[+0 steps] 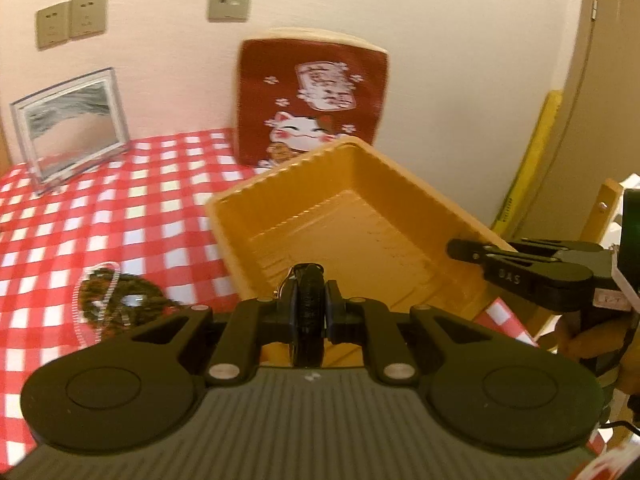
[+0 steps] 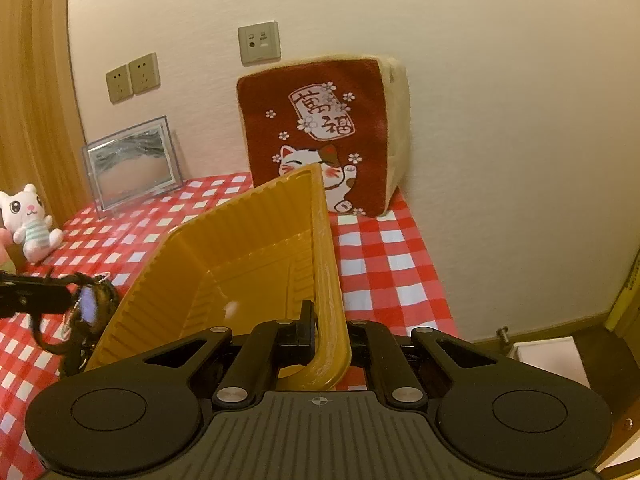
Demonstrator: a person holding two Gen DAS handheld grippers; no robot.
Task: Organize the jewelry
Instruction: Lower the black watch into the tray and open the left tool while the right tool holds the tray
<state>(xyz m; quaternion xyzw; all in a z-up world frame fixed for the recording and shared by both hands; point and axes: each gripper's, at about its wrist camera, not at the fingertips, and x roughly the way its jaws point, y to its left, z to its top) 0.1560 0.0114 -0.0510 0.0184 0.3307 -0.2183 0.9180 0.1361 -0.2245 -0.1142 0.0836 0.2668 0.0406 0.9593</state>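
Table [image 1: 120, 208] covered in red-and-white check cloth. In the left wrist view, at 9 o'clock against the wall, a clear framed sand picture [image 1: 70, 124] stands tilted. At 8 o'clock a heap of dark beaded jewelry with a pale chain [image 1: 112, 300] lies on the cloth, just beside the near left corner of the yellow tray [image 1: 280, 176]. Left hand-held gripper [image 1: 308, 308] at centre: pads closed on a black band, apparently a watch strap [image 1: 308, 320], held on edge over the tray's near rim; a bit of metal shows at its left. Tray interior bare where visible. At 12 o'clock, behind the tray, a red lucky-cat cushion [image 1: 312, 96] leans on the wall. At 3 o'clock the right hand-held gripper [image 1: 460, 249] reaches in from the side with its fingertips at the tray's right rim. Right wrist view: white plush cat [image 2: 30, 220] at 9 o'clock on the cloth; the left gripper's held piece shows at 8 o'clock, its face bluish. Right gripper pads clamp the tray's rim at centre bottom, and the tray appears tipped, its far corner raised in front of the cushion.
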